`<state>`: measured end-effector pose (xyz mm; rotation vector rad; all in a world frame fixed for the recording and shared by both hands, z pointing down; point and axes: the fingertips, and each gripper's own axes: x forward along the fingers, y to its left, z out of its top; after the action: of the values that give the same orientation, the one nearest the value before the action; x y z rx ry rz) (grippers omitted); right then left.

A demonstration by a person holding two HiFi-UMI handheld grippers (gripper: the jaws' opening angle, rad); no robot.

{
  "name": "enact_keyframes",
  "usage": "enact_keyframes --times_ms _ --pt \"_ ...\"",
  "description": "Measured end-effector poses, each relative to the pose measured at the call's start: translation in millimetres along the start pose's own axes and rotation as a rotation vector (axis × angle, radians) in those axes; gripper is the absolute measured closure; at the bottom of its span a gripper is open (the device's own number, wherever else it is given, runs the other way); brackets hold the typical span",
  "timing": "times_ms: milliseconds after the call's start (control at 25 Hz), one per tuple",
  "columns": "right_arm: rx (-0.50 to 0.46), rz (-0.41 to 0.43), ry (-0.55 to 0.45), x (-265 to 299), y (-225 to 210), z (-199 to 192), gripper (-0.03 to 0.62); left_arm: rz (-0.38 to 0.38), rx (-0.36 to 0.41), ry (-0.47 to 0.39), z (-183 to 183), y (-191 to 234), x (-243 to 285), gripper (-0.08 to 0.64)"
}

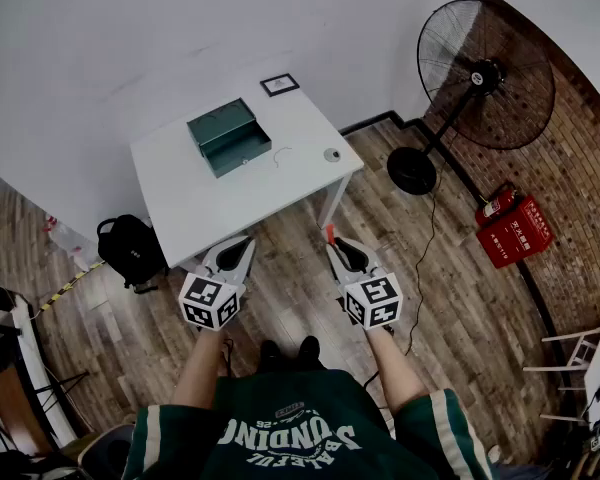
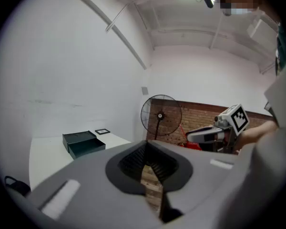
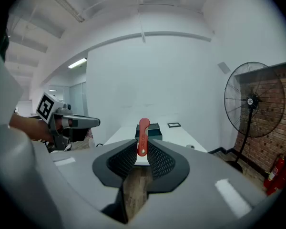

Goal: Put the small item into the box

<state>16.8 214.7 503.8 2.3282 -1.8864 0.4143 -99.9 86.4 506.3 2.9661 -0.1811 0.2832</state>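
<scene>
In the head view you are standing off the near edge of the white desk (image 1: 210, 203), holding both grippers out over the wooden floor (image 1: 460, 298). The left gripper (image 1: 246, 240) is pointing at the desk with its jaws clenched and nothing between them. The right gripper (image 1: 330, 240) is grasping a red item (image 1: 328, 232), which is sticking out past the jaw tips, well apart from the box (image 1: 228, 136). The green box is lying open near the far edge of the desk. A frame (image 1: 279, 84) is sitting at the far right corner, and a round piece (image 1: 332, 154) is lying near the right edge. A bag (image 1: 130, 248) is sitting on the floor by the desk's left side, and a fan (image 1: 485, 73) is standing to the right.

In the left gripper view the jaws are meeting at their tips with only floor showing behind them. The box (image 2: 83, 143) is sitting ahead to the left, and the right gripper (image 2: 200, 135) is hanging at the right.

In the right gripper view the jaws are closing on the red item (image 3: 143, 136), which is standing upright between them. The box (image 3: 154, 130) is lying straight ahead on the desk, behind the item.
</scene>
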Motion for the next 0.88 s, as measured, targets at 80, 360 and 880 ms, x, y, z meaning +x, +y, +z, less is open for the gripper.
enact_keyframes --times_ms 80,360,880 --pt "0.009 0.015 -0.001 2 1 -1 0.526 0.000 0.001 0.002 0 1 2 0.508" --pt "0.010 0.042 0.001 2 -2 -3 0.526 0.005 -0.004 0.011 -3 -5 11 0.508" --pt "0.019 0.096 0.012 0 -40 -10 0.526 0.062 -0.011 0.011 -2 -19 41 0.508"
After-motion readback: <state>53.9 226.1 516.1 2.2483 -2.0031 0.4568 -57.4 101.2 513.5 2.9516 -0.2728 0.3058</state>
